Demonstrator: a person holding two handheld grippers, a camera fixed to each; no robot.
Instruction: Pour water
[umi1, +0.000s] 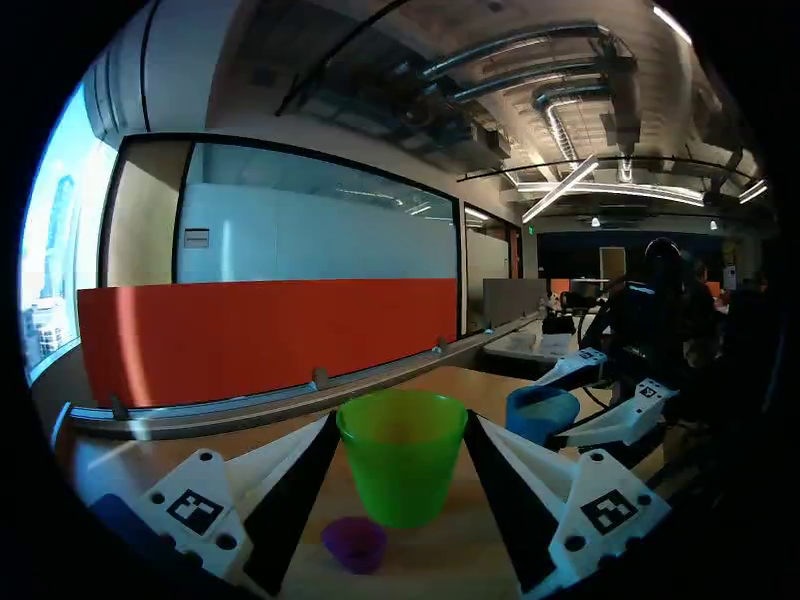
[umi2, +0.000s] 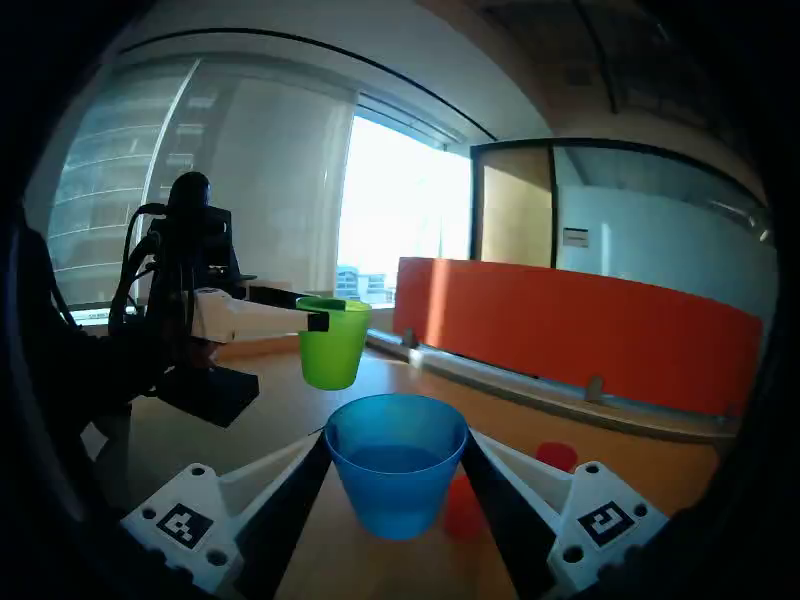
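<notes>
Your left tool (umi1: 401, 420) is clamped on the green cup (umi1: 403, 480), with both fingers (umi1: 290, 480) pressing its sides just under the rim and the cup held level. Your right tool (umi2: 397, 440) has the blue cup (umi2: 395, 490) pinched the same way, upright. In the left gripper view the right tool (umi1: 556, 408) sits out around 3 o'clock. In the right gripper view the left tool (umi2: 318, 320) is up near 10 o'clock.

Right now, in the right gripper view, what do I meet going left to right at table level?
In order: left tool's finger, reaching in from the left → green cup it holds → blue cup up close → small red cup on the table.
</notes>
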